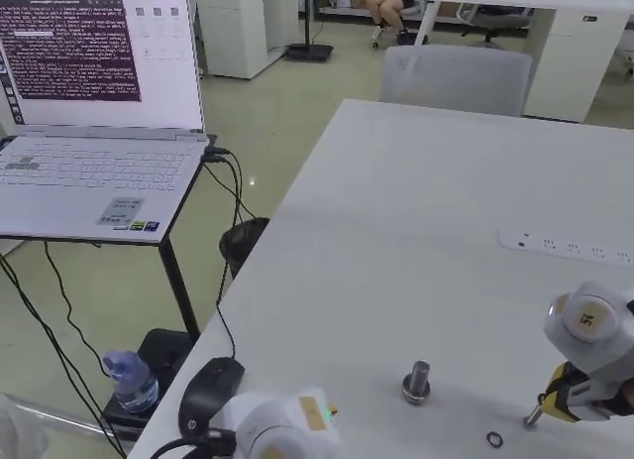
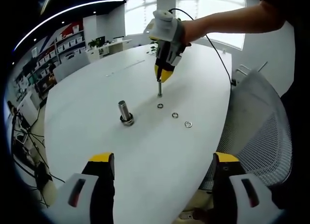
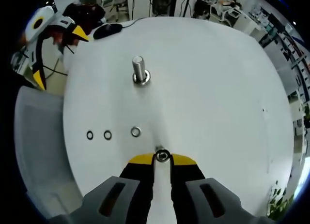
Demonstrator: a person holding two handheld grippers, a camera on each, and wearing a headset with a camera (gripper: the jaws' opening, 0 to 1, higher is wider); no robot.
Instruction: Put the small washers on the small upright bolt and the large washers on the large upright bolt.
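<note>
Right gripper view, bottom centre: right tongs (image 3: 162,159) pinch a small washer (image 3: 162,155) atop small bolt (image 2: 159,91); I'd lower straight; left tongs (image 2: 162,161) gape empty.

Head view: looked forward and down over the worktop (image 1: 416,211), from well above.
Left gripper view: sat low at the worktop's edge and faced the right hand-held gripper (image 2: 162,80).
Right gripper view: looked steeply down, close over the small bolt (image 3: 162,155).
Shared: the large bolt (image 1: 417,382) was in all three.

A white table (image 1: 396,231) carries a large bolt (image 1: 417,382), a small bolt (image 2: 159,90), three loose washers (image 3: 107,135) and a power strip (image 1: 565,249).
</note>
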